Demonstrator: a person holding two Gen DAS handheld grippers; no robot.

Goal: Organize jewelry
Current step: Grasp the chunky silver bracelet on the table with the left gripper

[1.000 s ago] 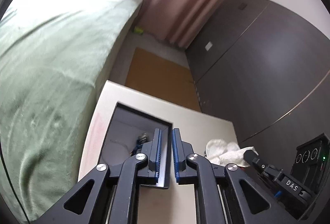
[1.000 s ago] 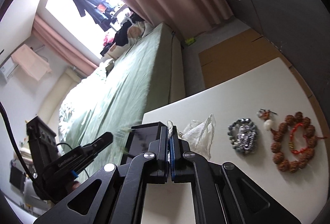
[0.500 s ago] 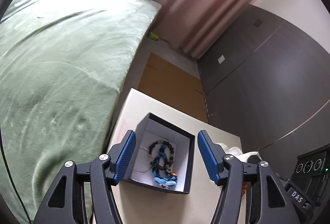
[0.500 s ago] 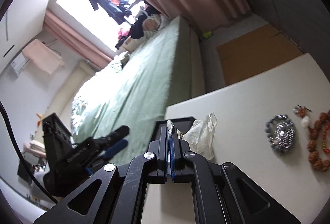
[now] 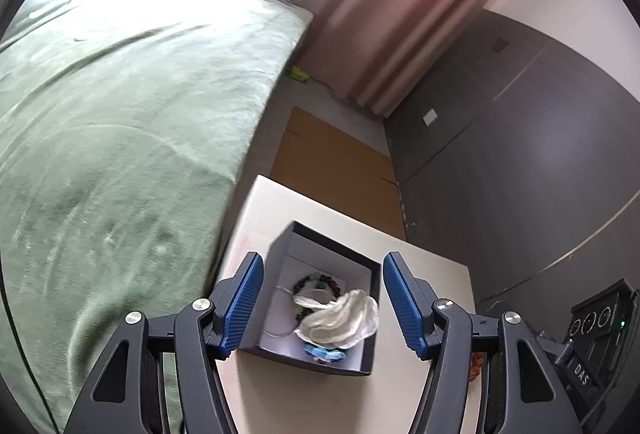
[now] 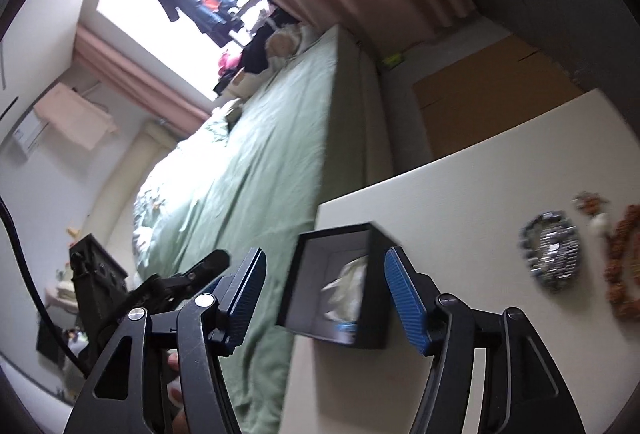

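Left wrist view: dark box (image 5: 326, 298) is seen open near the table's (image 5: 424, 274) edge by the bed, framed between the left gripper's (image 5: 320, 304) blue pads; a dark beaded bracelet (image 5: 318, 286), a thin chain and a blue tassel (image 5: 324, 354) are seen inside, with a crumpled white pouch (image 5: 340, 320) lying on top; left jaws are held wide, nothing pressed between them, pads well clear of the box walls. Right wrist view, blurred: the same box (image 6: 340, 286) is seen from the side with the pouch (image 6: 346, 286) in it; right gripper (image 6: 324, 294) has its jaws opening at this moment, nothing gripped, pouch judged as just let go into the box. Step in hand, as a judgement: drop-off of the pouch into the box; release phase. Left to sort on the table (image 6: 460, 194): a silver-grey beaded bracelet (image 6: 554, 254), a brown seed-bead bracelet (image 6: 622, 266) at the frame edge, a small charm with a white bead (image 6: 596, 212) just beside them; all well apart from the box. Next move is expected to call for the right gripper being pulled clear of the box rim, then swung to the silver bracelet, jaws kept wide and lowered flat over the beads; box may need steadying by the left gripper so it is not shoved off the near edge. Green bed (image 5: 120, 114) and grey wardrobe (image 5: 520, 154) are not involved.
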